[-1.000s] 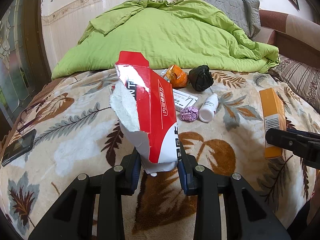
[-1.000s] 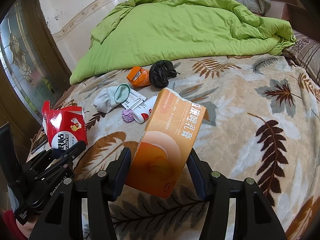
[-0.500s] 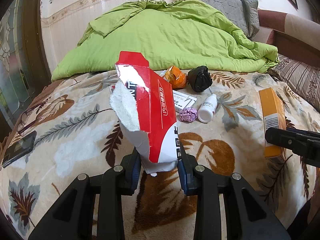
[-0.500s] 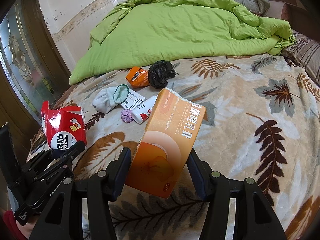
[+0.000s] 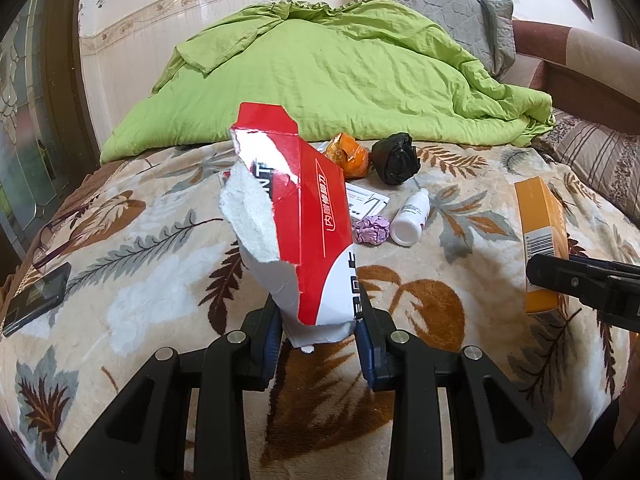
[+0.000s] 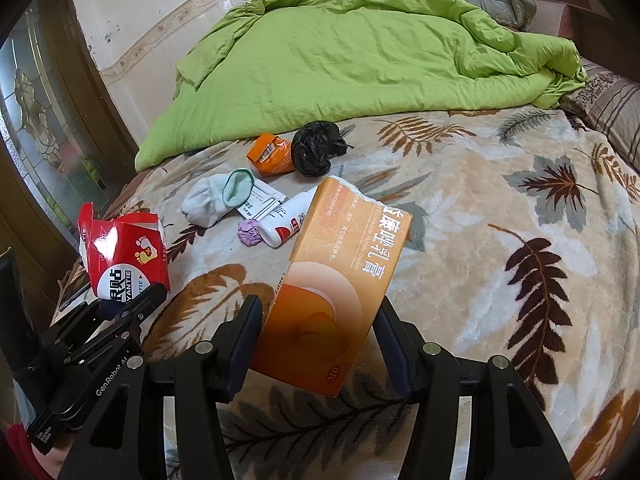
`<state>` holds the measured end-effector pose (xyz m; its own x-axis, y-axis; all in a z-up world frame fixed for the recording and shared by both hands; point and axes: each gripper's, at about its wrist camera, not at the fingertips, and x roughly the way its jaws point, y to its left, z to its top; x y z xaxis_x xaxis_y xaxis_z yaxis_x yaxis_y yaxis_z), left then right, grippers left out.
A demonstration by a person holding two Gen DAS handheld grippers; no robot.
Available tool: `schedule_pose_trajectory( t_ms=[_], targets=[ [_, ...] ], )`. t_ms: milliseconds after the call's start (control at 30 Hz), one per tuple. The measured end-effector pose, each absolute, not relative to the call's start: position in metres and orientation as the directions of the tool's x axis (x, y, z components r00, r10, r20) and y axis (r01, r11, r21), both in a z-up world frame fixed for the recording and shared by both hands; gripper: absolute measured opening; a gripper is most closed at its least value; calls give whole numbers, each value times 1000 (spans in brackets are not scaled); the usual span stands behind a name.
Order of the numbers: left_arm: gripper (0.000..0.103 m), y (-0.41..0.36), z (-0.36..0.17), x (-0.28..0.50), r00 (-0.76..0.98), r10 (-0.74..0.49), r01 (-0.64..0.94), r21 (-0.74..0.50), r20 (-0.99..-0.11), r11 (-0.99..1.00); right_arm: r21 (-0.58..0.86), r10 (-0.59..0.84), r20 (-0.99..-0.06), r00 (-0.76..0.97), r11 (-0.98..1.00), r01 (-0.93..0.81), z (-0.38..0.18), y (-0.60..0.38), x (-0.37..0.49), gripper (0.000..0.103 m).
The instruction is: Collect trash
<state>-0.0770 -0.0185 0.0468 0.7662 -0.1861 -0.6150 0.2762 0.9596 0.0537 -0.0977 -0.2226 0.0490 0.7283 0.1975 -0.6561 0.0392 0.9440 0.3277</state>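
We have two pieces of trash in hand. The torn red-and-white carton (image 5: 298, 232) stands up between the closed fingers of the left gripper (image 5: 318, 334), pinched at its white lower end, its ripped top flap leaning away from us. The orange ointment box (image 6: 336, 292) is clamped at its lower end by the right gripper (image 6: 316, 344), tilted with its torn end toward the bed. Both are held above the leaf-patterned blanket (image 6: 500, 216), just apart from each other.

Our judgement is that the step now is to carry both to a bin, which neither view shows. To do it well we should keep the squeeze steady and gentle: both are thin, hollow cardboard and will likely crush or slip sideways if we clamp harder or swing fast. The red carton is held low on a long, damaged body, so we should keep it upright as we turn, and keep the grippers from knocking together.

More remains on the blanket, near the lime-green duvet (image 5: 340, 76): a crumpled orange packet (image 6: 272, 154) touching a balled black plastic bag (image 6: 314, 152), a white bottle (image 6: 282, 226) lying beside a purple foil wad (image 6: 250, 232), and a printed leaflet (image 6: 260, 200). The white sock (image 6: 218, 198) partly covering the leaflet and the phone (image 5: 36, 298) at the bed's edge are probably not trash and should stay.
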Motion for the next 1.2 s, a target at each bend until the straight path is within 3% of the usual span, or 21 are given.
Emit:
schedule_pose_trajectory(
  t_ms=[733, 1200],
  targets=[
    [31, -43, 51, -103, 752, -281, 395, 67, -597, 916, 348, 135, -632, 763, 929, 125, 60, -231, -115, 61],
    [31, -78, 69, -147, 705, -389, 515, 50, -593, 856, 442, 144, -583, 799, 882, 164, 85, -279, -188, 61]
  ],
)
